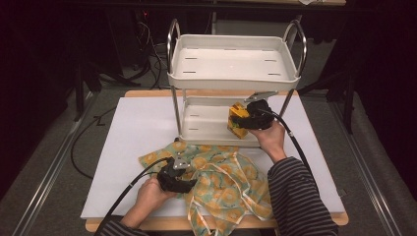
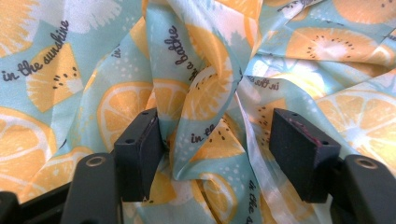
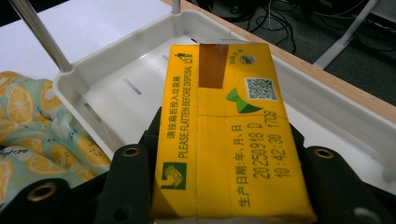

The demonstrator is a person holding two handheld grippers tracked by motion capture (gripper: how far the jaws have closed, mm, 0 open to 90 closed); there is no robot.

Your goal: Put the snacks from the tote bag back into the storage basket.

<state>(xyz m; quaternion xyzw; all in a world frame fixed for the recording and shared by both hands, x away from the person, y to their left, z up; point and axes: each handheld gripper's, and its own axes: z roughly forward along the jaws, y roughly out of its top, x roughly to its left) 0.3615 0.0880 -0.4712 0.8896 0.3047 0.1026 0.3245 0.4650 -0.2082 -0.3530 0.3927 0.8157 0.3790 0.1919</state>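
The right gripper (image 1: pixel 248 119) is pinching a yellow drink carton (image 3: pixel 229 135) w/ jaws pressed on its long sides, holding it over the right front corner of the rack's lower tray (image 1: pixel 206 123). Carton's long axis is pointing away from the jaws, into the tray. The left gripper (image 2: pixel 215 154) is sitting w/ jaws spread around a raised fold of citrus-print cloth (image 2: pixel 196 102) near the table's front edge.

upper tray (image 1: pixel 233 78) overhangs lower tray (image 1: pixel 206 123) (side posts flank), left table (image 1: pixel 133 128) open
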